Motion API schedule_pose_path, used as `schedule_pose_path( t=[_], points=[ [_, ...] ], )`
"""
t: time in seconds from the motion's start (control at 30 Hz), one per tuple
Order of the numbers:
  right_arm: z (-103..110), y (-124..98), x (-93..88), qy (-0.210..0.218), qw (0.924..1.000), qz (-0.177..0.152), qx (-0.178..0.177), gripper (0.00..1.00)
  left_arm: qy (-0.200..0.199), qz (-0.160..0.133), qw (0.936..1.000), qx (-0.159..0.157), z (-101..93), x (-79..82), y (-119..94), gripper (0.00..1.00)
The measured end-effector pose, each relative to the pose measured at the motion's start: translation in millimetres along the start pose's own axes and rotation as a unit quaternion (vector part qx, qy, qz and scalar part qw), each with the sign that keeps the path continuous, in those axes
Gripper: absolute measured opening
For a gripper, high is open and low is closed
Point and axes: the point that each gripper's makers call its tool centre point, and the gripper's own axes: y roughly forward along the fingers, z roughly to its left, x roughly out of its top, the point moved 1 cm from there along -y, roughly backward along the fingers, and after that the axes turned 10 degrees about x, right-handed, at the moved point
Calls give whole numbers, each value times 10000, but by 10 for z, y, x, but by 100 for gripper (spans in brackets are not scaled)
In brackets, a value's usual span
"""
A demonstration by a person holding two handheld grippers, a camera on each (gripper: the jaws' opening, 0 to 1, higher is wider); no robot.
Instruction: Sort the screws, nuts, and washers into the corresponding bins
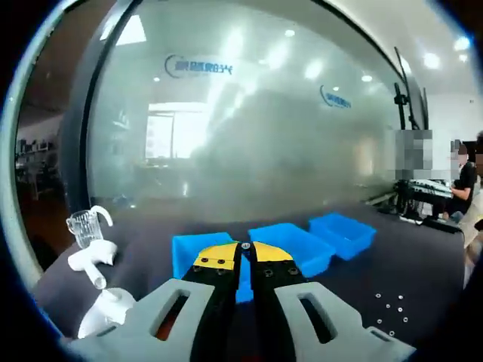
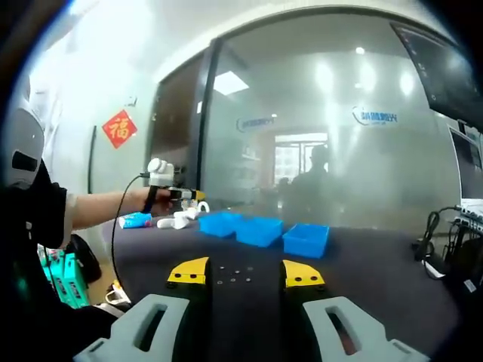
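Bins (image 2: 260, 230): three blue plastic trays | left tool (image 1: 244, 253) together | right tool (image 2: 245, 273) apart

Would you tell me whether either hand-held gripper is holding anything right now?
Nothing is held. The left hand-held gripper is shut with nothing between its tips; the right hand-held gripper is open above the small parts.

A: Lighting? Bright, even. Ceiling spots reflect as glare blobs on the frosted glass wall (image 1: 256, 128), which looks hazy.
B: Distortion? Strong fisheye bending at the edges in both views. The dark surface (image 2: 370, 264) shows only soft shadows; small parts on it barely resolve.
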Motion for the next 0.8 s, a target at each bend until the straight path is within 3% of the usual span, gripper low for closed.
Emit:
schedule_pose_path(
  t=[0.27, 0.7, 0.8],
  points=[
    [17, -8, 12, 27, 10000, -15, -8, 31, 117, 156, 9997, 161, 77, 39, 446, 4],
    [-27, -64, 21, 83, 9999, -35, -96, 31, 53, 536, 9979, 369, 193, -158, 940, 4],
    [-29, -72, 23, 95, 9999, -49, -110, 31, 251, 592, 9971, 416, 205, -205, 986, 4]
  ],
)
